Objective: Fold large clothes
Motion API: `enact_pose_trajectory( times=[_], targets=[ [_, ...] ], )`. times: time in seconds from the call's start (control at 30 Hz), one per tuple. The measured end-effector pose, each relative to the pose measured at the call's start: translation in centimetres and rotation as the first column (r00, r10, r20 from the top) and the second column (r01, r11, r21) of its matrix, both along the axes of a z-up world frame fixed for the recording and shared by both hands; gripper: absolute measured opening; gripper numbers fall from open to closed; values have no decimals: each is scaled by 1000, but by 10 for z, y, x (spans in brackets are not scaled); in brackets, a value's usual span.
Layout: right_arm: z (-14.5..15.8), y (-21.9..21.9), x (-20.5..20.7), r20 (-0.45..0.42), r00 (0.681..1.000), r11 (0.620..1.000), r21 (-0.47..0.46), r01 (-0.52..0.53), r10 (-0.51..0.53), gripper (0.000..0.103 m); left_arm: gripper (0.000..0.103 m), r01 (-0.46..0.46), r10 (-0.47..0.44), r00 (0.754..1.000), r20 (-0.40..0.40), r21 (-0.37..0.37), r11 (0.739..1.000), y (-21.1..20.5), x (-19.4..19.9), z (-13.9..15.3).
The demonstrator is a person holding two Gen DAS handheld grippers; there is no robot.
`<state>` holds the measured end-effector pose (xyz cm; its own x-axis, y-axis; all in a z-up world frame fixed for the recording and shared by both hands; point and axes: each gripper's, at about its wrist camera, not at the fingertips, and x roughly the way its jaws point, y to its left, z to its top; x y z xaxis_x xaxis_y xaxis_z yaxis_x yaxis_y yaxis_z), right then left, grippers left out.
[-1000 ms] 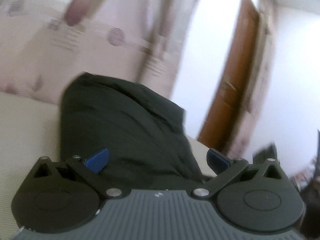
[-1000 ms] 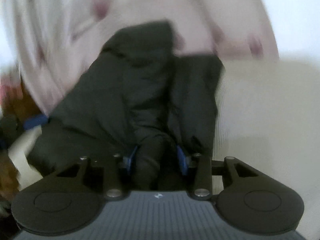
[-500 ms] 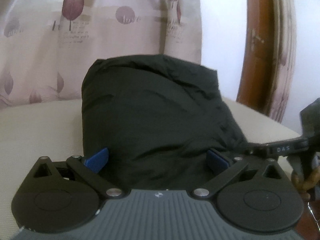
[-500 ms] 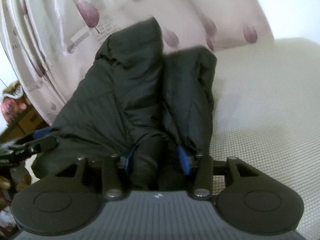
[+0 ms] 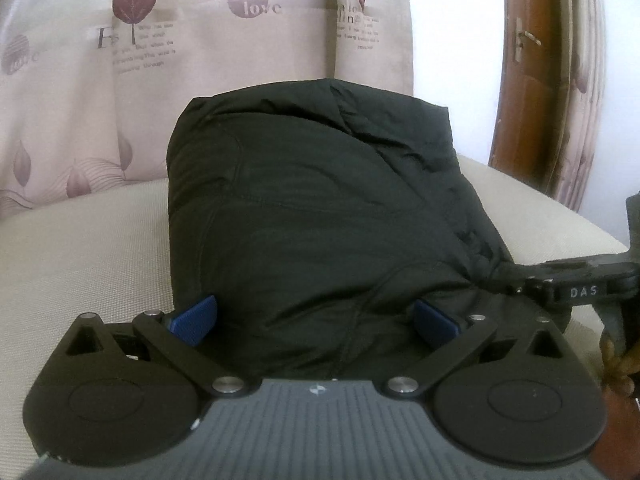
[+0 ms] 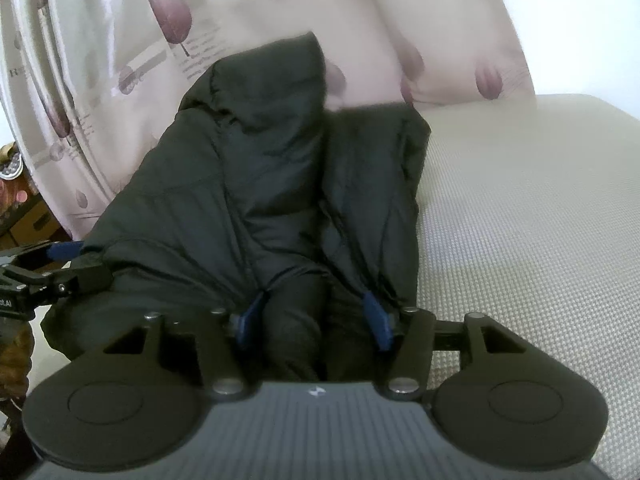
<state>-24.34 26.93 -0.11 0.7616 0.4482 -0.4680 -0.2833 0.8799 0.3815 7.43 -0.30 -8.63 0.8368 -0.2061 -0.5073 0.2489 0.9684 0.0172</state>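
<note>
Garment: a dark padded jacket (image 5: 312,216), bulky and quilted, lies bunched on a cream woven surface (image 5: 88,248); in the right wrist view (image 6: 256,184) it shows two raised folds side by side with a crease between them.
Position of garment: middle of the surface, its far end close to the curtain, its near end reaching in between the fingers of both tools.
Left gripper (image 5: 316,322): jaws stand wide; the blue pads (image 5: 194,318) flank the near edge of the jacket, the fabric bulging between them. Whether the pads press the cloth I cannot tell for certain; they look clear of it.
Right gripper (image 6: 314,320): jaws opening, at a middling gap; a dark fold of the jacket sits between the blue pads (image 6: 376,320), which lie against the cloth at each side without a clear pinch.
Tools relative to each other: each shows at the edge of the other's view, at opposite near corners of the jacket.
Background, far: pale curtain (image 5: 200,60) printed with purple leaves and lettering.
Background, far right in the left wrist view: brown wooden door frame (image 5: 532,80) against a white wall.
</note>
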Motion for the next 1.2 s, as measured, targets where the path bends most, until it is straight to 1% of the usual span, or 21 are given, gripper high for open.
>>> enact_pose_trajectory(
  times=[0.17,0.27,0.3,0.37,0.43,0.57,0.63,0.73,0.8,0.87,0.93,0.97,1.0,1.03,1.1,1.13,1.17,1.2],
  targets=[
    [1,-16,3,-22,1000,1000,3,20,-20,55,103,-5,5,1000,-2,10,1000,-1,0,-1],
    [8,13,-3,-49,999,999,26,24,-22,57,103,-9,9,1000,-3,17,1000,-3,0,-2],
    [12,23,-4,-62,998,999,31,24,-22,60,103,-11,11,1000,-4,17,1000,-3,1,-2],
    [25,45,-6,-71,997,999,10,34,-33,64,103,-16,16,1000,-7,16,1000,-4,1,-2],
    [45,64,-11,-39,998,999,-16,51,-51,66,103,-19,19,1000,-8,16,1000,-5,1,-2],
    [93,106,-11,84,993,995,-58,82,-77,70,103,-21,21,1000,-10,19,1000,-6,1,-2],
    [113,125,0,128,991,994,-92,57,-45,70,103,-23,24,1000,-8,23,999,-6,1,-2],
    [134,152,35,172,984,980,-198,-1,36,71,103,-27,27,1000,-3,29,999,-8,0,-4],
    [137,154,79,181,980,960,-278,-35,89,70,103,-27,27,1000,-3,33,999,-9,0,-4],
    [137,164,122,166,979,921,-388,-44,117,70,103,-29,29,1000,-3,32,999,-9,0,-4],
    [136,176,164,142,985,876,-482,-20,101,70,103,-28,28,1000,1,31,999,-9,0,-5],
    [131,181,181,130,988,864,-503,-8,85,70,103,-26,26,1000,3,31,999,-9,0,-5],
    [124,184,199,119,991,863,-505,8,61,70,103,-23,23,1000,7,31,999,-9,-1,-6],
    [120,185,214,102,994,873,-488,26,27,70,103,-18,17,1000,12,33,999,-9,-1,-6],
    [115,186,243,53,998,911,-410,48,-29,71,103,-12,12,1000,18,32,999,-9,-3,-7],
    [110,184,253,38,998,918,-391,65,-54,71,103,-9,8,1000,21,30,1000,-9,-3,-7],
    [104,185,264,18,997,927,-368,71,-69,73,103,-6,6,1000,23,25,1000,-8,-4,-7],
    [96,185,275,-5,997,937,-341,75,-81,81,103,-4,4,1000,28,14,1000,-7,-5,-7]
  ],
)
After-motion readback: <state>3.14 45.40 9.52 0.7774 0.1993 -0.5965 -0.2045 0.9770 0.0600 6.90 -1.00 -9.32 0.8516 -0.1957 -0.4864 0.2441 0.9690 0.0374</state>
